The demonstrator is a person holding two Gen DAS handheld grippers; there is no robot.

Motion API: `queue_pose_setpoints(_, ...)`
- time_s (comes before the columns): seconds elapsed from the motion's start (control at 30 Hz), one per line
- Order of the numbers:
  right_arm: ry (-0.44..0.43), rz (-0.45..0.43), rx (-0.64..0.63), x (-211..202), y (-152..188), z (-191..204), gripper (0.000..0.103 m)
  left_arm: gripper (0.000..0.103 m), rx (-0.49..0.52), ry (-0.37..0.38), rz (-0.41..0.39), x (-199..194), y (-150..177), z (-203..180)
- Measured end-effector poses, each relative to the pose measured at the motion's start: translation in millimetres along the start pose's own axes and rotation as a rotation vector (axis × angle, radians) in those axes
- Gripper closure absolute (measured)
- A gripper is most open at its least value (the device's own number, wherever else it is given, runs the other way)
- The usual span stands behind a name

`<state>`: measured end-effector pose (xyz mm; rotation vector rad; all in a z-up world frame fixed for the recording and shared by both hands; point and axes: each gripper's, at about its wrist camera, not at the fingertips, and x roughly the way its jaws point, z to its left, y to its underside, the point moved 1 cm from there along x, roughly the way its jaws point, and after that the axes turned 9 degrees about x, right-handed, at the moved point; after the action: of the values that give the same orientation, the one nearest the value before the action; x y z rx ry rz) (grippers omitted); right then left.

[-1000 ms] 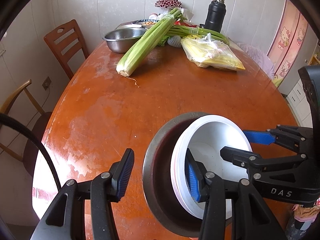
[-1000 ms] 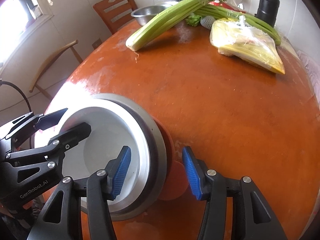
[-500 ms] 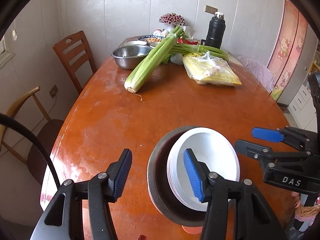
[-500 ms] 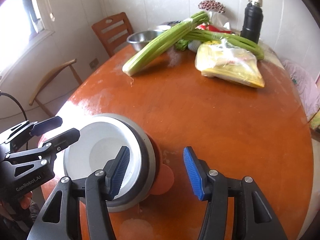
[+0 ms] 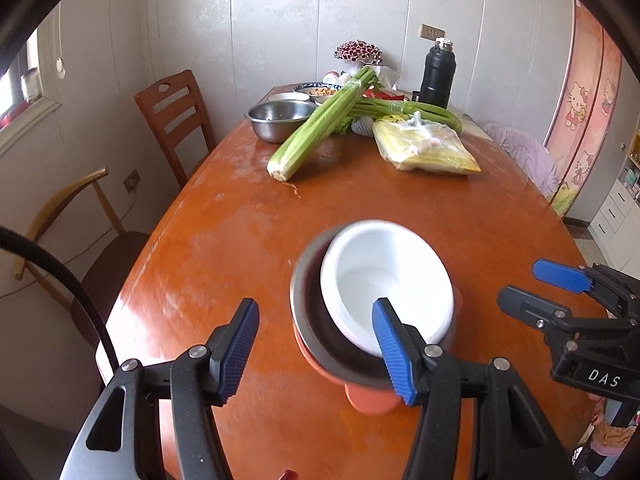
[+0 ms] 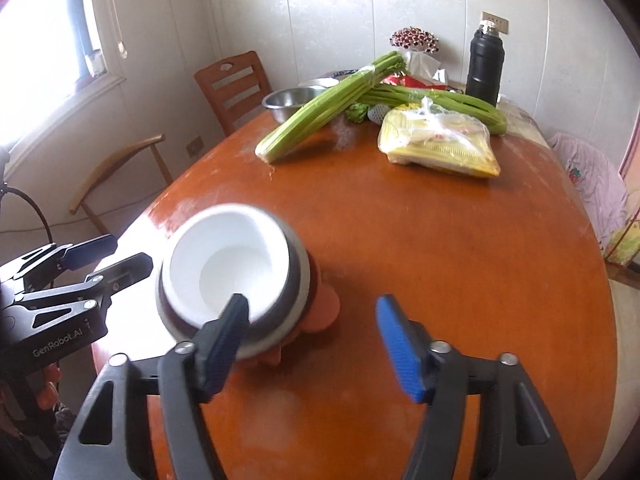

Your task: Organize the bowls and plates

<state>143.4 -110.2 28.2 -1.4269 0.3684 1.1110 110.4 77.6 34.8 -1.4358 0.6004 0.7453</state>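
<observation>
A white bowl (image 5: 384,276) sits tilted inside a steel bowl (image 5: 310,320), which rests on an orange plate (image 5: 372,398) near the table's front edge. The stack also shows in the right wrist view: white bowl (image 6: 224,268), steel bowl (image 6: 296,284), orange plate (image 6: 326,308). My left gripper (image 5: 316,344) is open and empty, above and in front of the stack. My right gripper (image 6: 312,340) is open and empty, just right of the stack. Each gripper shows in the other's view, right (image 5: 560,280) and left (image 6: 108,256).
On the orange wooden table (image 5: 224,240), far side: a steel bowl (image 5: 280,120), celery (image 5: 320,124), a bagged yellow package (image 5: 424,148), a black flask (image 5: 438,74) and small dishes (image 5: 316,90). Wooden chairs (image 5: 176,120) stand at the left.
Both grippers have drawn back and up from the stacked bowls. The stack now looks smaller and farther away. The bowls have stayed on the table.
</observation>
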Motion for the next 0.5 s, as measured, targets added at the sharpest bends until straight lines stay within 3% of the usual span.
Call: queue_pose_setpoints(0.5, 0.007, -0.002, 0.008, -20, 72, -13, 0.032, 0.044, 0.027, -0.006, 0.058, -9, 62, -48)
